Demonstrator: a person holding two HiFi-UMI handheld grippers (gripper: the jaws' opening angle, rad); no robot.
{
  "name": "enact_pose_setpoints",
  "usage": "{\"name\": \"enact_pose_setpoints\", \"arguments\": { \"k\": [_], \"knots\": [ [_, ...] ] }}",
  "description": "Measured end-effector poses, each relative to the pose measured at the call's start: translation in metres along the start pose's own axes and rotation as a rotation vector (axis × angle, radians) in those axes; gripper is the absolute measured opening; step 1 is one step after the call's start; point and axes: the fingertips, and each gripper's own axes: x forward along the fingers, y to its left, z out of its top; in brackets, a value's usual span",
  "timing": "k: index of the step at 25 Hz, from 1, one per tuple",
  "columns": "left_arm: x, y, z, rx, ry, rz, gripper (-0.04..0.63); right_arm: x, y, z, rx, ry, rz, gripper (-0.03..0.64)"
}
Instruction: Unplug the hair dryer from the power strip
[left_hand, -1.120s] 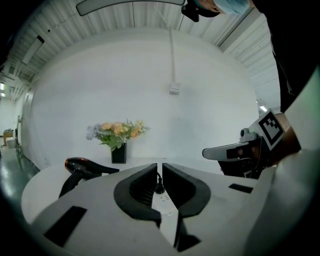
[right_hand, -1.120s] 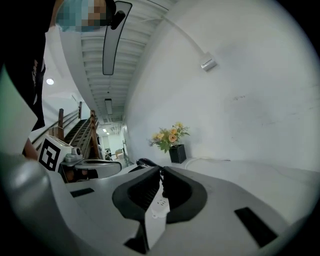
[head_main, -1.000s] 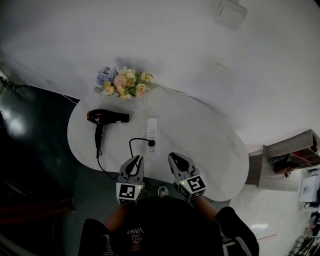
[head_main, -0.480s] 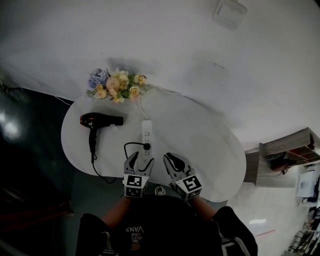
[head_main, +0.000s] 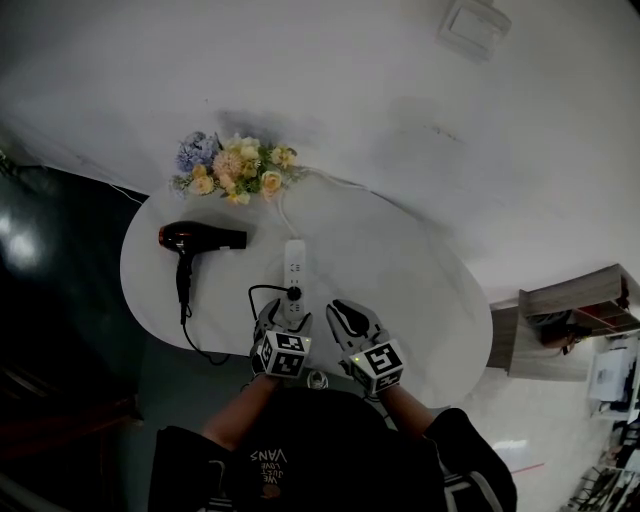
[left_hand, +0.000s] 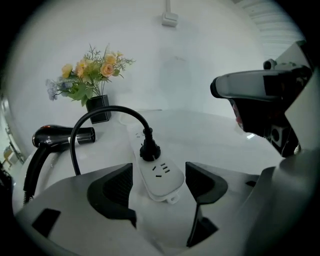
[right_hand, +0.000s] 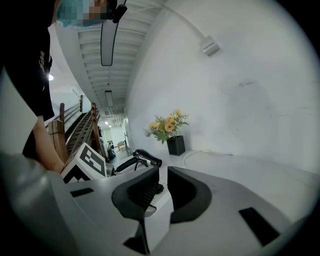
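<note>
Left gripper (head_main: 284, 318) is dropping over the white plastic power strip (left_hand: 159, 176) — fingers spreading wide, touching nothing; right gripper (head_main: 347, 318) is hovering, fingers barely parted, empty. Best pinning strip, pulling black plug (left_hand: 149, 150) straight.

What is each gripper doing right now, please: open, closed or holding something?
Left gripper: jaws opening, astride the near end of the power strip, not gripping it.
Right gripper: jaws a narrow gap apart, holding nothing.
</note>
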Motion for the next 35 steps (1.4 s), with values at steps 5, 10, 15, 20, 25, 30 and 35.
{"name": "enact_pose_setpoints", "arguments": {
  "k": [5, 10, 15, 20, 25, 30, 35],
  "knots": [
    [0.010, 0.002, -0.006, 0.024, 0.042, 0.011, 0.331, 0.009, -0.001, -0.004, 0.006, 0.014, 0.013, 0.046],
    [0.011, 0.002, -0.009, 0.032, 0.051, -0.020, 0.328, 0.020, -0.002, -0.010, -0.019, 0.035, 0.048, 0.046],
    [0.010, 0.004, -0.011, 0.038, 0.055, -0.044, 0.322, 0.034, -0.003, -0.015, -0.040, 0.065, 0.094, 0.046],
    [0.007, 0.008, -0.013, 0.051, 0.061, -0.064, 0.318, 0.049, 0.007, -0.028, -0.083, 0.115, 0.162, 0.048],
    [0.006, 0.013, -0.015, 0.066, 0.080, -0.076, 0.316, 0.070, 0.023, -0.039, -0.160, 0.168, 0.260, 0.080],
    [0.005, 0.014, -0.015, 0.067, 0.069, -0.080, 0.316, 0.090, 0.036, -0.046, -0.224, 0.210, 0.342, 0.138],
    [0.006, 0.014, -0.016, 0.069, 0.052, -0.085, 0.316, 0.105, 0.042, -0.055, -0.262, 0.243, 0.388, 0.138]
  ]
}}
